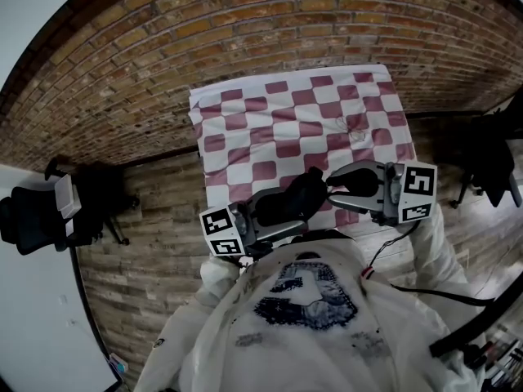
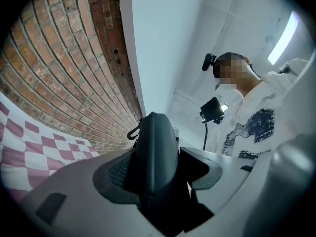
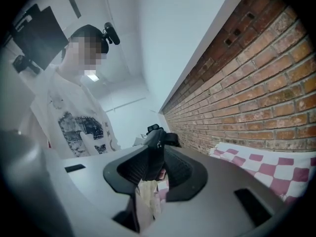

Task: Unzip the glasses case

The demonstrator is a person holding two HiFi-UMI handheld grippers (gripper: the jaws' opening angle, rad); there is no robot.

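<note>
Brick wall behind, pink-checked cloth [image 1: 294,113] over the tabletop. Dark glasses case [image 1: 296,198] held in the air above the cloth's near edge, close to the person's chest, bridged between both grippers.

Left gripper [image 1: 282,211]: clamped across the case body. Right gripper [image 1: 333,184]: closed on a narrow dark end of the case, probably at the zip pull, but can't confirm.

Handling, as a guess: light, semi-rigid shell with a matte cover, so low slip risk. Best held across the shell on one side, with a pinch on the pull tab at the other. Over-squeezing likely flexes the shell and binds the zip.

Views:
- Head view: shows both grippers meeting at the case, no pad contact visible.
- Left gripper view: shows the case edge-on between the pads, plus a small hook [image 2: 132,132] at its far end.
- Right gripper view: shows only the pinched end.
- Zip teeth: not made out in any view.
</note>
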